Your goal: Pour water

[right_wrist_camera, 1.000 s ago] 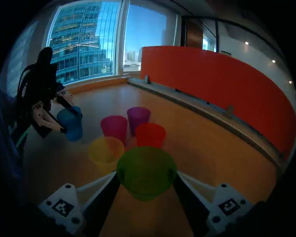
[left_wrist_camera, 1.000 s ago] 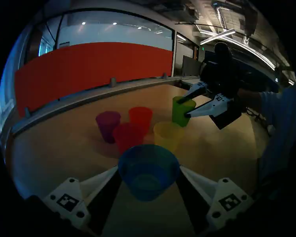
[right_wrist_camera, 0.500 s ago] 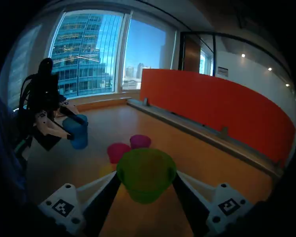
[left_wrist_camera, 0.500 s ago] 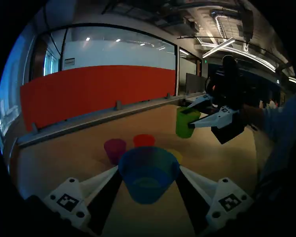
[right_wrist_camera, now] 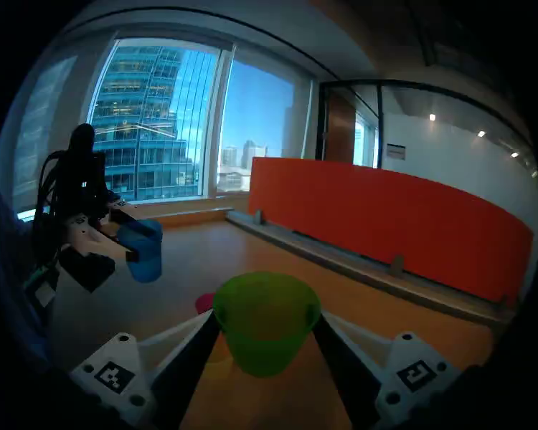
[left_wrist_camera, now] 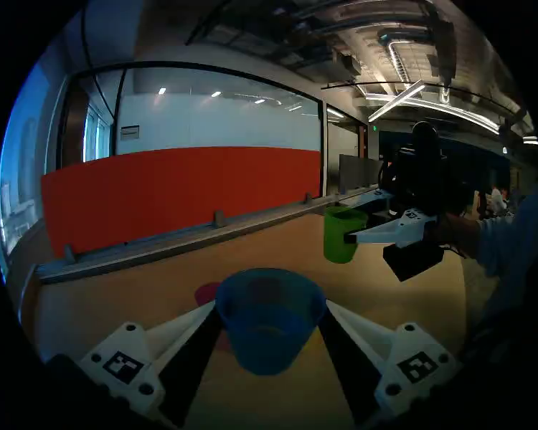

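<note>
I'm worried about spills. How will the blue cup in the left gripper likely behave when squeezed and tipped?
The blue cup looks like thin translucent plastic, so it is probably light and apt to flex in the left gripper. Its smooth tapered wall might slip. Little liquid seems inside, so it should tip easily.

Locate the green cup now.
The green cup sits clamped between the right gripper's fingers, held above the wooden table, right of the blue cup in the left gripper view.
</note>
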Action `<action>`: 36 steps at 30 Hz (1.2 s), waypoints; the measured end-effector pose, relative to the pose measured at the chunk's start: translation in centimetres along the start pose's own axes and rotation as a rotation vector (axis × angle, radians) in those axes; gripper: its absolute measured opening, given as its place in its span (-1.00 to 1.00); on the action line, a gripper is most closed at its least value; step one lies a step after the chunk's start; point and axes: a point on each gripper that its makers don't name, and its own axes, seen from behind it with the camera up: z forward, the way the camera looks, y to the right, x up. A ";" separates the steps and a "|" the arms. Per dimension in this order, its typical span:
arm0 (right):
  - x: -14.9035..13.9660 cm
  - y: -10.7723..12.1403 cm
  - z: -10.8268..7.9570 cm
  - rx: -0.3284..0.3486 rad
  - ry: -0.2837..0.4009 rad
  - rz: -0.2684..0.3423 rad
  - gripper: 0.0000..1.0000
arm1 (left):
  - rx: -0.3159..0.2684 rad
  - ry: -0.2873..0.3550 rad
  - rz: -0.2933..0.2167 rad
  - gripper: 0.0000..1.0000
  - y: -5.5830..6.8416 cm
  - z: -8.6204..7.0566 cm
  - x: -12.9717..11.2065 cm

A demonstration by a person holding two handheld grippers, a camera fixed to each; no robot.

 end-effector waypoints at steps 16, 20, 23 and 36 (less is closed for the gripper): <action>2.3 -0.6 -0.8 -0.006 0.071 -0.008 0.82 | 0.023 0.056 0.019 0.74 -0.1 -0.2 2.9; 2.6 -0.8 -1.0 -0.006 0.077 -0.016 0.82 | 0.028 0.070 0.020 0.74 -0.1 -0.3 3.4; 2.7 -0.8 -1.2 -0.009 0.080 -0.021 0.82 | 0.031 0.078 0.021 0.74 0.0 -0.4 3.7; 3.8 -2.0 -1.7 0.015 0.098 -0.010 0.82 | 0.055 0.101 0.061 0.74 0.2 -0.9 5.3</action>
